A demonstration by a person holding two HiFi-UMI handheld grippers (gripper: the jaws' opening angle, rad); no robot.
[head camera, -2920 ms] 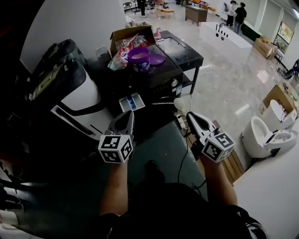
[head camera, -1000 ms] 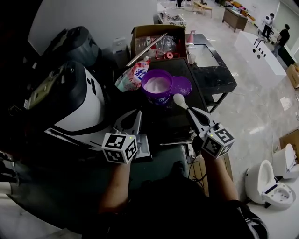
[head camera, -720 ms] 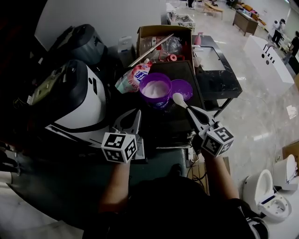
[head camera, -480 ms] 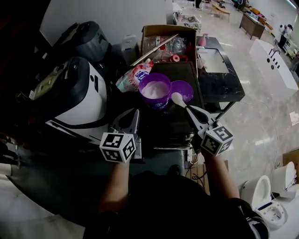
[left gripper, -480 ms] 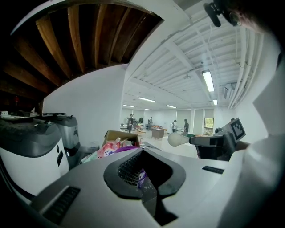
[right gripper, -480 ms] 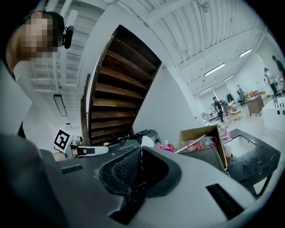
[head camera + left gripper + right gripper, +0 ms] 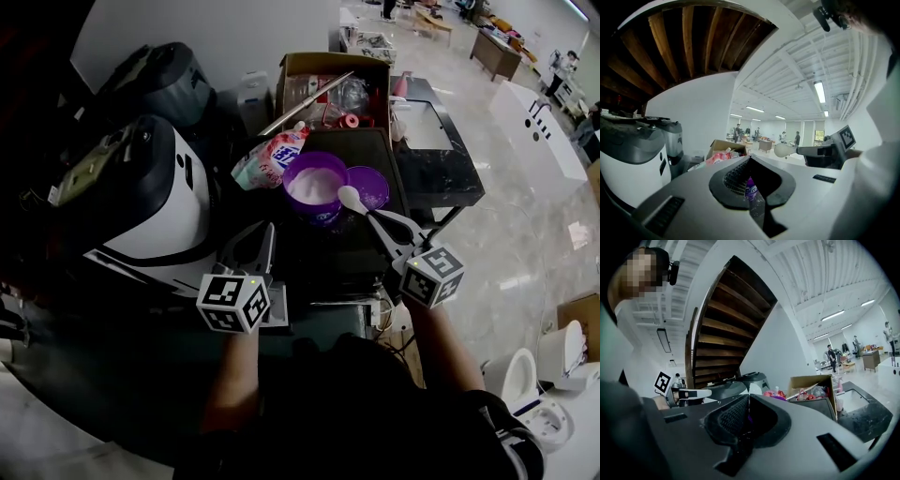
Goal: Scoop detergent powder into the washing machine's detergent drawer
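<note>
Head view: the right gripper [image 7: 382, 223] clamps the handle of a white plastic scoop [image 7: 350, 198]. The scoop's long axis runs up-left, its bowl at the rim of the round purple tub of white powder [image 7: 314, 187] on the dark washing machine [image 7: 323, 248]. The left gripper [image 7: 255, 246] hangs lower left.

Left gripper view: its jaws meet, empty. The scoop shows in profile.

Right gripper view: the jaws are pressed together and hide the scoop.

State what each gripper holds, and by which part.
The right gripper holds the white spoon by its handle, bowl sticking out front. The left gripper holds nothing; its jaws are together.
</note>
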